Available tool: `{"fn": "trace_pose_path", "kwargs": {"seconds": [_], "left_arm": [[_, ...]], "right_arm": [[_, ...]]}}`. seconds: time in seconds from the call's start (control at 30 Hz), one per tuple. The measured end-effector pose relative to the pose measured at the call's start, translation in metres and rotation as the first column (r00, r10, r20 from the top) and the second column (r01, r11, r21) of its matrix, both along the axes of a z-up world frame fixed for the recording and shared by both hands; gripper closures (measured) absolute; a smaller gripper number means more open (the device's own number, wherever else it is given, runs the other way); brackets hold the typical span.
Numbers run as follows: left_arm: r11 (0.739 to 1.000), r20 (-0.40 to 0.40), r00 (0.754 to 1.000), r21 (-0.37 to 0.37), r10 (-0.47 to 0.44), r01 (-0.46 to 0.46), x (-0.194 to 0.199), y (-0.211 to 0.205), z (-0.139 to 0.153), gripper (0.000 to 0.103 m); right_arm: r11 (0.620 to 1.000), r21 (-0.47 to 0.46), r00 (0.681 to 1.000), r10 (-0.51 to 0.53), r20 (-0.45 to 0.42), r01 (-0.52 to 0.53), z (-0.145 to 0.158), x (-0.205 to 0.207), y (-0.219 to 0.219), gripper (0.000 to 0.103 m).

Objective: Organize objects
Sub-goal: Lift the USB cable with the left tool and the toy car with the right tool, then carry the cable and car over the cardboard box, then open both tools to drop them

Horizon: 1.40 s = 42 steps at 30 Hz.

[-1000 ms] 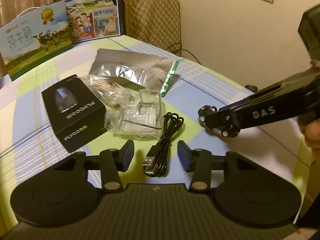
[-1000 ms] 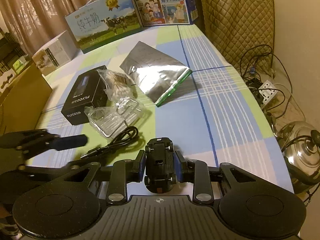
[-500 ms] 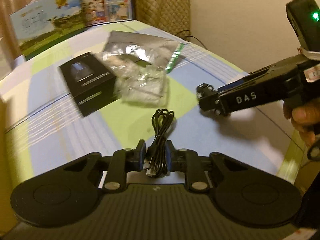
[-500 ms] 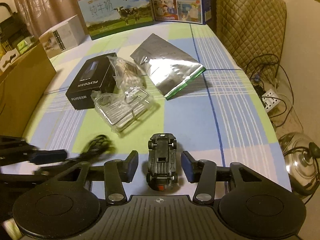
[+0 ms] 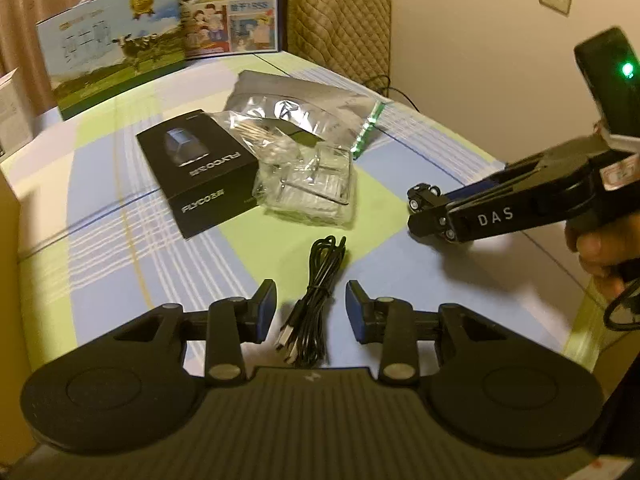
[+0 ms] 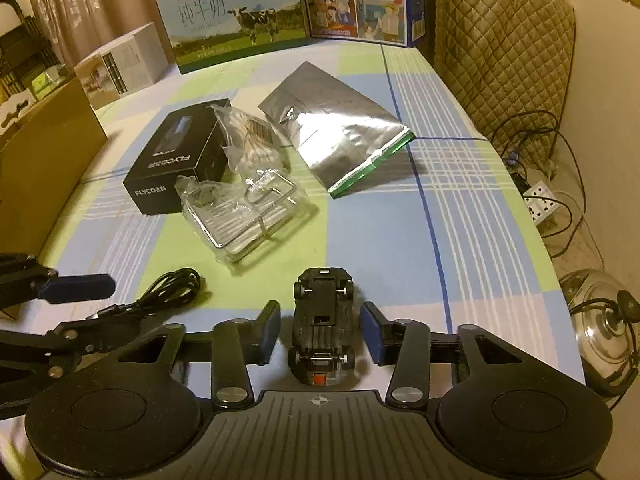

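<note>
**Asker:** On the table, what lies between the claws?

**Describer:** Between the left gripper (image 5: 311, 312) pads lies a coiled black USB cable (image 5: 316, 292), flat on the checked tablecloth (image 5: 400, 280). The pads stand apart from it on both sides, and the jaws are opening. Between the right gripper (image 6: 320, 332) pads lies a small black toy car (image 6: 322, 320), upside down with its wheels up. Those jaws are closing, yet a gap shows on each side of the car.

**Asker:** Where is free room, and where are the edges?

**Describer:** Bare cloth runs to the right of the car, up to the table's curved right edge (image 6: 560, 280). Past that edge, cables and a power strip (image 6: 544, 200) lie on the floor. Farther back, mid-table, a black box (image 6: 176, 164), a clear bag with a wire rack (image 6: 248, 216), a bag of cotton swabs (image 6: 252, 140) and a silver pouch (image 6: 340, 144) sit close together. Two milk cartons (image 6: 236, 16) stand along the far edge.
</note>
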<state>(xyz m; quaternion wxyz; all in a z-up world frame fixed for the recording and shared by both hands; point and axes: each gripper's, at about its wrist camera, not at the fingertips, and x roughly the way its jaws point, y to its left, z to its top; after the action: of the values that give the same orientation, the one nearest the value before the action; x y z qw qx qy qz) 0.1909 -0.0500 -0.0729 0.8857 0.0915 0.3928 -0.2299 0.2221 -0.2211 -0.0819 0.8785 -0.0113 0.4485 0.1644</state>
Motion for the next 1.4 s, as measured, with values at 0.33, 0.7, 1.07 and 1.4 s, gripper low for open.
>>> {"fn": "trace_pose_path", "kwargs": {"seconds": [0.33, 0.7, 1.07, 1.4], "left_arm": [[0.999, -0.043, 0.999, 0.04, -0.025, 0.026, 0.012, -0.009, -0.013, 0.076], [0.999, -0.08, 0.995, 0.001, 0.053, -0.053, 0.012, 0.001, -0.013, 0.087], [0.985, -0.048, 0.988, -0.08, 0.147, -0.151, 0.002, 0.023, 0.012, 0.087], [0.953, 0.038, 0.959, -0.13, 0.28, -0.273, -0.015, 0.06, 0.068, 0.087]], "right_arm": [[1.0, 0.001, 1.0, 0.007, -0.008, -0.007, 0.0, 0.002, 0.003, 0.075], [0.999, 0.038, 1.0, -0.011, -0.006, 0.011, 0.009, 0.0, 0.005, 0.076], [0.996, 0.088, 0.998, 0.003, 0.059, -0.008, 0.047, -0.01, 0.031, 0.076], [0.983, 0.165, 0.987, 0.056, 0.153, -0.081, 0.099, -0.018, 0.075, 0.076]]}}
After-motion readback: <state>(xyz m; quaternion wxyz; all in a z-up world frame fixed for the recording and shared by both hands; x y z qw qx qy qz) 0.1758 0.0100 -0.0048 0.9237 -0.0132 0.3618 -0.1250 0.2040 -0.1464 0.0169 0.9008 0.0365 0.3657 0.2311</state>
